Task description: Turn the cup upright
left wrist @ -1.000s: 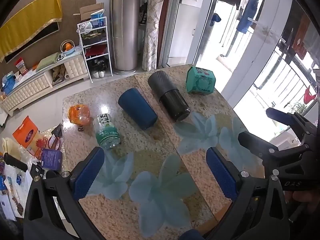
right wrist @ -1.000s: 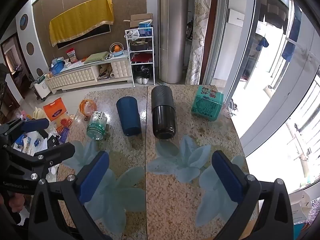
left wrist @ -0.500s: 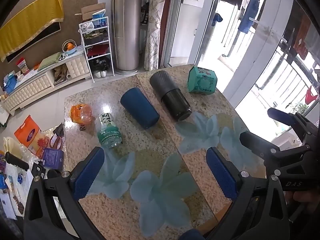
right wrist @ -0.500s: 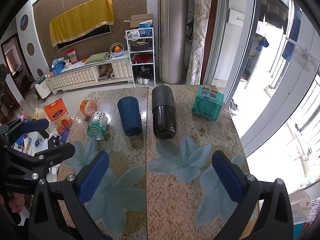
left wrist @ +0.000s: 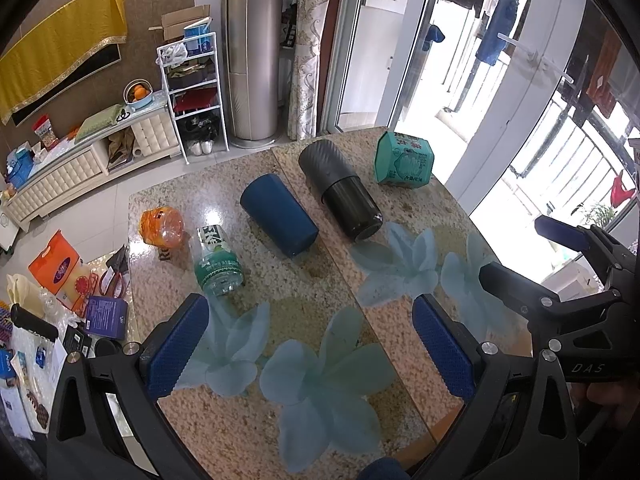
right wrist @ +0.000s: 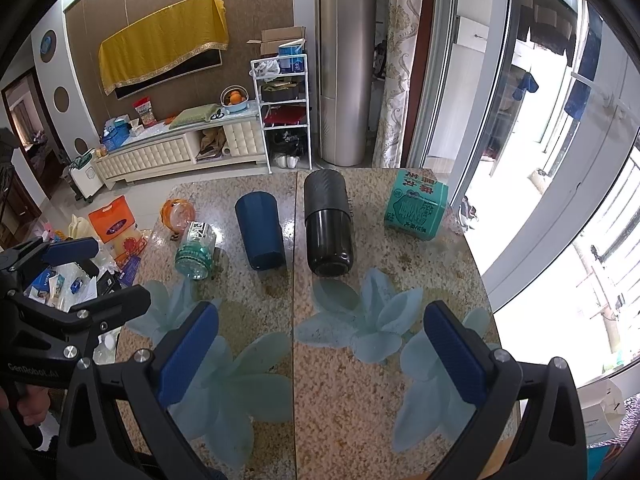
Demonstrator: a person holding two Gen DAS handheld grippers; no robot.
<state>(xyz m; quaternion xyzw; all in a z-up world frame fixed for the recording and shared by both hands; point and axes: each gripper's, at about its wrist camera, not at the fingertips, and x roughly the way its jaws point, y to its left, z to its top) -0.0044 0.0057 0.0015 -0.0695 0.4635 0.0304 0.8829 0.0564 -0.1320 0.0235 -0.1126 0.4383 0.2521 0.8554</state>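
Meanwhile, both grippers hang above the speckled stone table with jaws spread wide and nothing between them: the left gripper fills the bottom of its own frame, the right gripper the bottom of its own. At frame centre the blue cup lies on its side, just left of a black tumbler, also toppled. A green bottle lies further left, a teal box upper right.
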